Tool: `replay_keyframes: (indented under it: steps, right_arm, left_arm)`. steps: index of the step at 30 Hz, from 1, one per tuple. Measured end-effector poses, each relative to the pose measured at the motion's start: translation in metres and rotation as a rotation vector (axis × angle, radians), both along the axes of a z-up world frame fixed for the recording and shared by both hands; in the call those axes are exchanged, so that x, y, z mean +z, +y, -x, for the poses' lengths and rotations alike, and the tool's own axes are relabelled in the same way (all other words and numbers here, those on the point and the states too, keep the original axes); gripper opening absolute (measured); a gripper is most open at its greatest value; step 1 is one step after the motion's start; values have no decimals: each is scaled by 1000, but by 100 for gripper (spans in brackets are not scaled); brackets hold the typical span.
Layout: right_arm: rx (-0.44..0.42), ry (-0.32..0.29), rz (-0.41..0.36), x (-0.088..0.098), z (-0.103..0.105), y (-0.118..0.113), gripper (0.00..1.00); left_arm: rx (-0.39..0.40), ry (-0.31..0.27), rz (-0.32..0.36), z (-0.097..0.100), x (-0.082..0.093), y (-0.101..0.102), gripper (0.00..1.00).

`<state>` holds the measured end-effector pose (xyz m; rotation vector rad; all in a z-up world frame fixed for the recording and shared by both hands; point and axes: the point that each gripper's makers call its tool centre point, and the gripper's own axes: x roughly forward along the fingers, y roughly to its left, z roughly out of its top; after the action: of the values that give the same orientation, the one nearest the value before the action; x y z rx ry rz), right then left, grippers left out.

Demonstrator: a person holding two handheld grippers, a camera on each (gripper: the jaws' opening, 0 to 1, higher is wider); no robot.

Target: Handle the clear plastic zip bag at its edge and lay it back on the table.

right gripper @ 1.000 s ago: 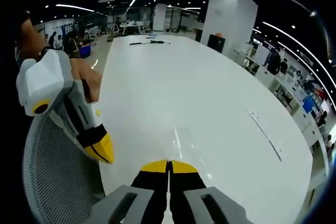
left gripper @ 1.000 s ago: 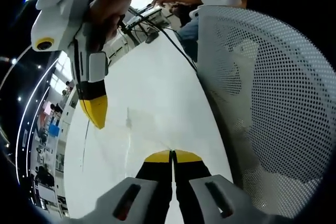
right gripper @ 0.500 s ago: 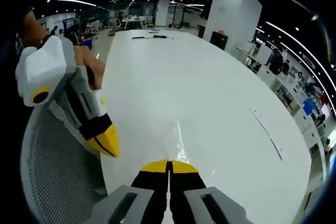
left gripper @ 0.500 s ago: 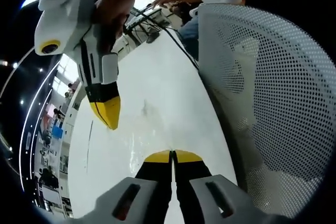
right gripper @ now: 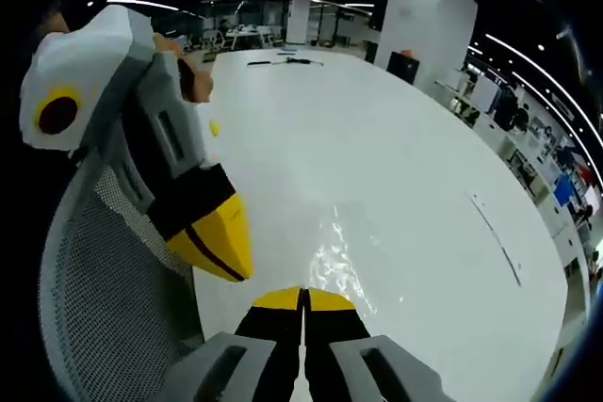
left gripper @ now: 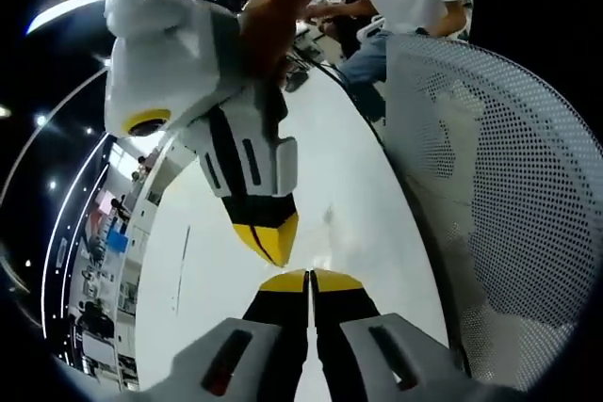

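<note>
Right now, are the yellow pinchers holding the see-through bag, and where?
Both grippers, left and right, have their jaws closed. A shiny clear bag lies just past the right gripper's tips, but whether either pinches its edge cannot be told.

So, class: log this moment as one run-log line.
left gripper: shut | right gripper: shut | zip bag: held at edge over table

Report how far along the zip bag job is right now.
Done: nothing that can be confirmed. In hand: both grippers have their jaws shut, the right gripper right at the near edge of the crinkled clear zip bag on the white table, the left gripper close beside. Left: laying the bag flat.
</note>
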<state>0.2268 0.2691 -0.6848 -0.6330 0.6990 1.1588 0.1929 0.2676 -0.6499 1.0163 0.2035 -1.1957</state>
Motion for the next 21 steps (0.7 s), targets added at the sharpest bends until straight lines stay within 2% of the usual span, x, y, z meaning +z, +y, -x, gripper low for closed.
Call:
replay_keyframes:
  steps: [5, 10, 14, 21]
  right_arm:
    - [12, 3, 4, -2, 6, 3, 0]
    - [15, 3, 5, -2, 7, 4, 0]
    - [20, -1, 11, -4, 6, 4, 0]
    - [21, -2, 11, -2, 9, 6, 0]
  left_arm:
    - [2, -10, 1, -3, 8, 7, 3]
    - [9, 7, 11, -8, 15, 19, 14]
    - [9, -1, -10, -12, 18, 31, 18]
    - [5, -4, -91, -19, -2, 52, 20]
